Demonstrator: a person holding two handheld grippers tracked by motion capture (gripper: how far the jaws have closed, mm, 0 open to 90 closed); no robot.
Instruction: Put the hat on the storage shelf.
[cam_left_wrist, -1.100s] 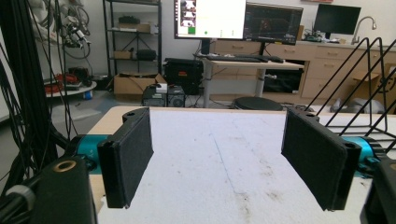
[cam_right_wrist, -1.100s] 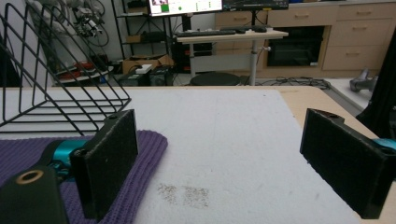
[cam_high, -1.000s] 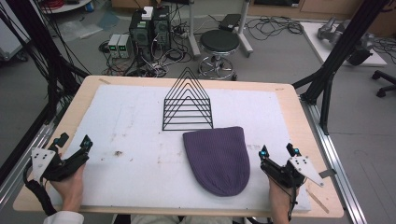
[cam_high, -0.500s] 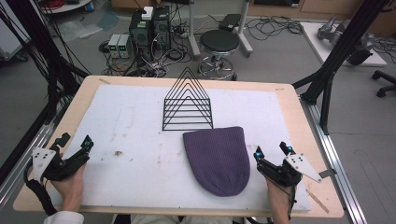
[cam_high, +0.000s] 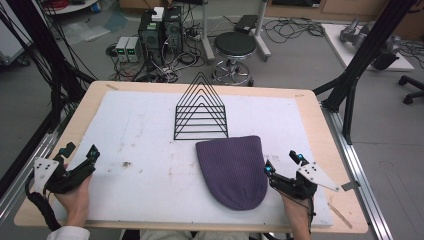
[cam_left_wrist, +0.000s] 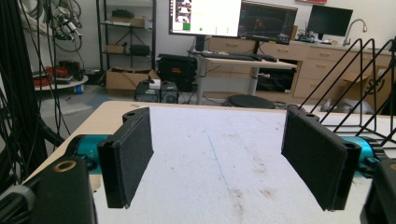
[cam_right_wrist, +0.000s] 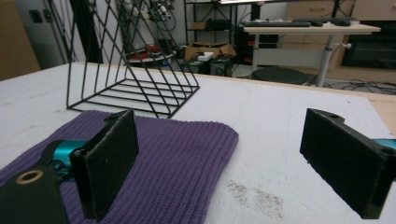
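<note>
1. R gripper (cam_high: 282, 166), lower right of high view: jaws spread wide, nothing between them. In the right gripper view the two black pads (cam_right_wrist: 110, 168) stand far apart; left pad hangs over the hat's edge, not pinching it, right pad over bare white mat.
2. L gripper (cam_high: 80, 153), lower left of high view: jaws also spread wide, empty. In the left gripper view its pads (cam_left_wrist: 127, 154) frame bare mat, nothing touching.
3. Hands: R hand (cam_high: 296, 212) at bottom right edge, L hand (cam_high: 75, 200) at bottom left edge, each wrapped round its gripper body.
4. Purple knit hat (cam_high: 234, 170): lies flat on the mat, centre-right of high view, rounded end toward bottom of frame, straight hem toward the top. Just beside R gripper's tips; well apart from L gripper.
5. Black wire rack (cam_high: 201, 111): upright, triangular frames, centre of high view just above the hat's hem; whether they touch, can't tell.
6. White mat (cam_high: 145, 130) covers most of the wooden table (cam_high: 320, 130); some dirt specks on it.
</note>
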